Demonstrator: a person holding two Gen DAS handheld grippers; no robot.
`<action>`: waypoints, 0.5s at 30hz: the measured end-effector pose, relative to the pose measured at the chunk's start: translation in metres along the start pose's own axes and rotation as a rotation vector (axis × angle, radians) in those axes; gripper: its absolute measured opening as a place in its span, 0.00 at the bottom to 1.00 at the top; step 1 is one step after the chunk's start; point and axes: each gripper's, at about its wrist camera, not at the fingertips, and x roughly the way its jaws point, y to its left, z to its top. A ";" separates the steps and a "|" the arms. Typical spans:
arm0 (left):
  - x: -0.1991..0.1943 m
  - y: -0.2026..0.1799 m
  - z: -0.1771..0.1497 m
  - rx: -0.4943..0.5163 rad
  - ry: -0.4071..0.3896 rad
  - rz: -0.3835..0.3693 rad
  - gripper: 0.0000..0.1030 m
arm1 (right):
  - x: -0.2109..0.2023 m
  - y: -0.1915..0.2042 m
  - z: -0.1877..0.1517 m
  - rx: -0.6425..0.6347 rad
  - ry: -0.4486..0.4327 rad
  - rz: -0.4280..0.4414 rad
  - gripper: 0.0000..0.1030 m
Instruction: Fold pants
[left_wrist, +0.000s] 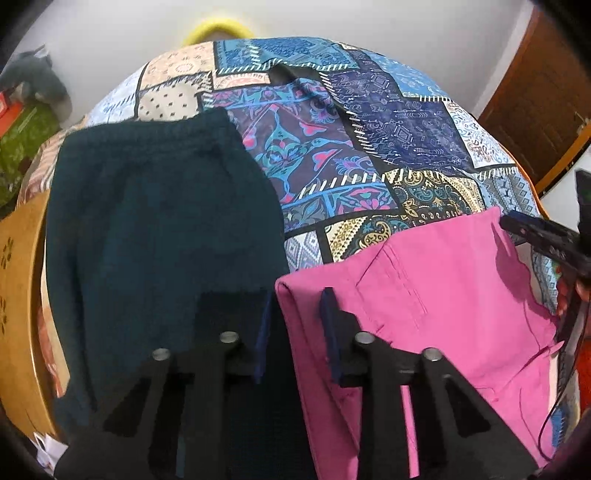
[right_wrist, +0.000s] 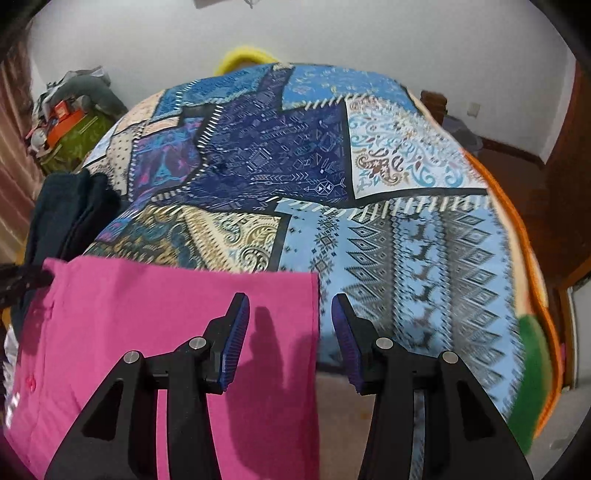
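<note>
Here the pink pants (right_wrist: 147, 332) lie folded on the bed (right_wrist: 388, 258), their right edge between the right claw's (right_wrist: 290, 332) open fingers.
Left claw (left_wrist: 295, 332), open too, straddles their left fold beside dark pants (left_wrist: 159, 229). The pink pants' near end is cut off; their long axis is unclear.

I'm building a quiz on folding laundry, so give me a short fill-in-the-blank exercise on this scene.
1. The pink pants lie on a patchwork ____.
2. The garment left of the pink pants is dark ____.
3. The right tool has its fingers ____, one over the pink pants and one past their edge.
4. The left tool is ____.

Missing words: blanket; teal; open; open
</note>
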 end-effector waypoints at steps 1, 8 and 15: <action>0.000 -0.001 0.000 0.005 -0.004 0.011 0.18 | 0.005 -0.001 0.001 0.006 0.007 0.001 0.41; -0.006 -0.001 -0.003 0.015 -0.042 0.018 0.10 | 0.024 0.006 0.008 0.011 0.016 0.004 0.08; -0.033 -0.006 0.001 0.020 -0.088 0.032 0.07 | -0.004 0.014 0.012 -0.040 -0.048 -0.011 0.05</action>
